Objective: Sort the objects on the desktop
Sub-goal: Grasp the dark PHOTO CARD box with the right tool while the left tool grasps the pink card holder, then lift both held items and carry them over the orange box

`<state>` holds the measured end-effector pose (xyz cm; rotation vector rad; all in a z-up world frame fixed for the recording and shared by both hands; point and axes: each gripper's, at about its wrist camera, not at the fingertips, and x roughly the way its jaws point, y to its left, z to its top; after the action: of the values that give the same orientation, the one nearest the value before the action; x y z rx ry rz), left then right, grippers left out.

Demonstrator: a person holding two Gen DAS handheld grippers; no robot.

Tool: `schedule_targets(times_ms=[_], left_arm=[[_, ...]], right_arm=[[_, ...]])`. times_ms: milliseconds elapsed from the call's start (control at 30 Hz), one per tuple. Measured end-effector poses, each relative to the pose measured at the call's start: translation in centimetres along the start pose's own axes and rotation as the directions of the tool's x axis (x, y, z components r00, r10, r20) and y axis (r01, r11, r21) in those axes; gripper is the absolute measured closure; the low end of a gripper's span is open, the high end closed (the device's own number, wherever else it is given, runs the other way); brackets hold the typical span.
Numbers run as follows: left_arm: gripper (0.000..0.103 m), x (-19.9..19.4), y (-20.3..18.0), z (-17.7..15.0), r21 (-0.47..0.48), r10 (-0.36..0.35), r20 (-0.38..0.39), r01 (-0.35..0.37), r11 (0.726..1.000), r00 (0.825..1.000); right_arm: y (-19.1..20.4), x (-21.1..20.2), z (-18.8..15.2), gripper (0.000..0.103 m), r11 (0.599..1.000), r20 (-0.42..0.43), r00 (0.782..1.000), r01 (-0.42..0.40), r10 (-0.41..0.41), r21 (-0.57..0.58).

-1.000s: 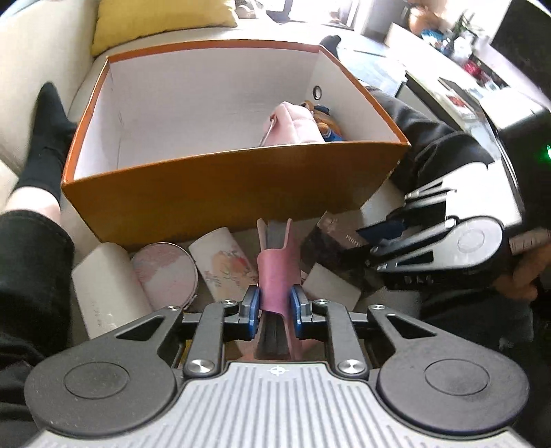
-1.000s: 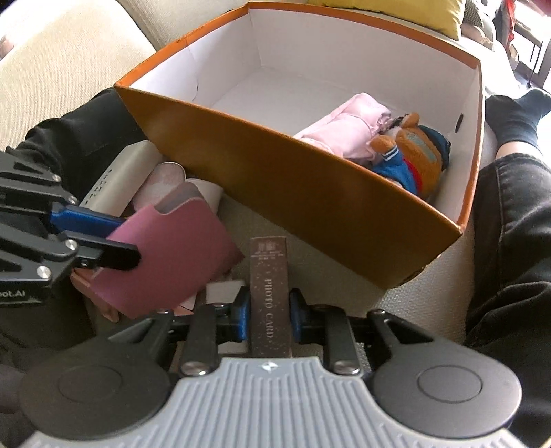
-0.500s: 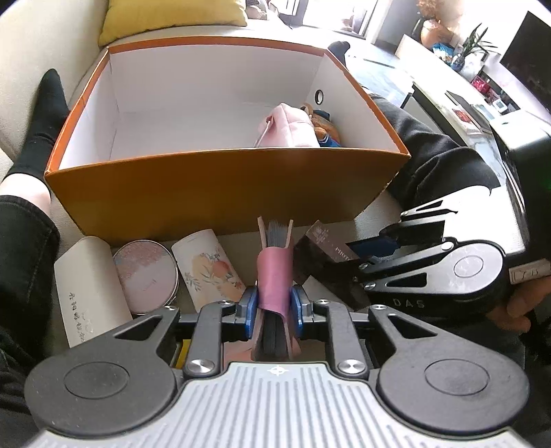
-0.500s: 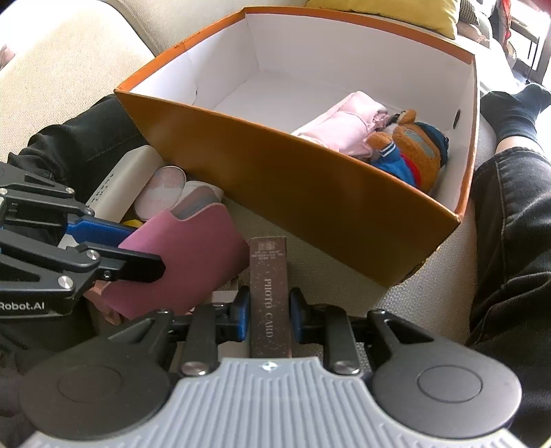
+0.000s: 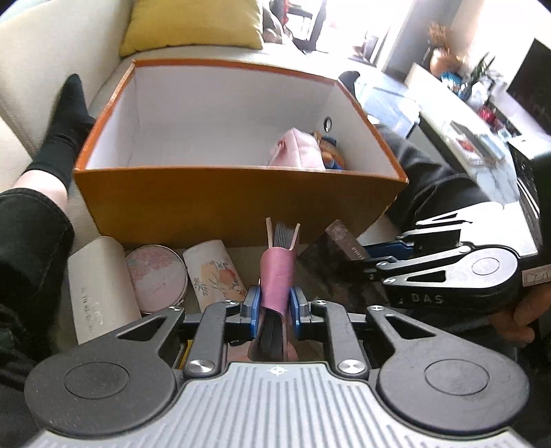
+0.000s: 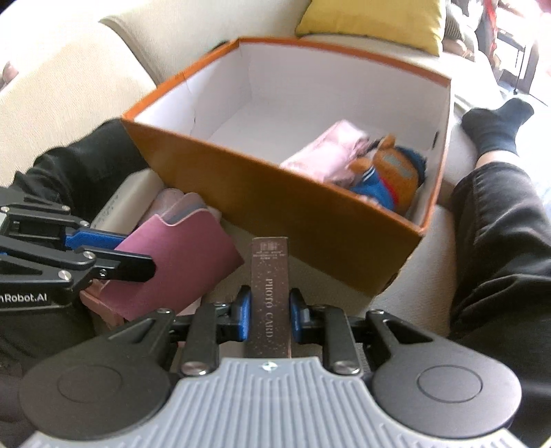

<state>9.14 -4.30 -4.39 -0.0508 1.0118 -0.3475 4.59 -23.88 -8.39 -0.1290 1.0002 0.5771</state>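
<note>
My left gripper (image 5: pixel 274 303) has its blue pads against a pink card pouch (image 5: pixel 277 272) with dark cards showing at its top, and its jaws are closing on it. My right gripper (image 6: pixel 268 306) is shut on a dark brown box printed PHOTO CARD (image 6: pixel 269 272). Both are held side by side just in front of the orange cardboard box (image 5: pixel 224 203). In the right wrist view the pouch (image 6: pixel 182 262) and left gripper (image 6: pixel 113 255) sit to the left. The white-lined box (image 6: pixel 275 200) holds a pink garment (image 6: pixel 330 151) and a plush toy (image 6: pixel 392 172).
On the beige sofa seat before the box lie a white tube (image 5: pixel 100 289), a round pink compact (image 5: pixel 156 277) and a peach-print box (image 5: pixel 215 272). A person's black-trousered legs (image 6: pixel 499 241) flank the box. A yellow cushion (image 5: pixel 193 24) sits behind, a cluttered table (image 5: pixel 475 138) to the right.
Both views have tilted up slightly, so the orange box sits lower in frame. The pouch and the photo card box stay gripped and close together.
</note>
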Motion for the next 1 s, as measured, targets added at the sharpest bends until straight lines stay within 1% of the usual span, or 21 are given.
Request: schedule_targets(times_ms=[100,267,367,467,600,733,833,900,1000], left_arm=[[0.083,-1.5,-0.1,0.1,-0.012,-0.002,0.043,0.002,1.000,0.999],[0.083,-4.5,-0.1,0.5,-0.024,-0.036,0.116,0.039,0.999,0.993],[0.083,-6.0,0.4,1.3,-0.045,-0.053,0.156,0.061,0.997,0.986],[0.083,-7.1,1.0,2.5,-0.051,-0.045,0.204,0.056,0.997,0.978],[0.083,-8.1,1.4,4.3,-0.046,-0.023,0.259,0.036,0.998,0.966],[0.083,-8.1,1.9,6.3,-0.047,0.000,0.306,0.015,0.999,0.952],[0.083,-7.3,2.2,7.7,-0.052,0.036,0.323,-0.020,0.998,0.946],[0.083,-6.4,2.5,8.6,-0.058,0.050,0.316,-0.033,0.998,0.947],[0.083,-4.1,3.1,9.8,-0.077,0.062,0.280,-0.042,0.996,0.958]], right_arm=[[0.1,-1.4,0.2,0.079,1.000,0.029,1.000,-0.006,0.006,-0.002],[0.9,-3.8,1.1,0.079,0.998,0.069,0.996,-0.060,0.061,-0.024],[1.1,-6.0,2.2,0.079,0.996,0.109,0.990,-0.083,0.086,-0.030],[1.6,-7.9,3.7,0.079,0.995,0.172,0.981,-0.083,0.090,-0.048],[1.4,-9.2,6.1,0.079,0.995,0.230,0.968,-0.092,0.096,-0.027],[0.9,-8.9,8.5,0.079,0.997,0.276,0.959,-0.075,0.068,0.014],[0.2,-7.6,10.2,0.079,0.992,0.289,0.955,-0.095,0.069,0.079],[-0.3,-6.3,11.2,0.079,0.986,0.284,0.956,-0.107,0.067,0.127],[-0.9,-4.0,12.6,0.079,0.974,0.265,0.962,-0.119,0.065,0.193]])
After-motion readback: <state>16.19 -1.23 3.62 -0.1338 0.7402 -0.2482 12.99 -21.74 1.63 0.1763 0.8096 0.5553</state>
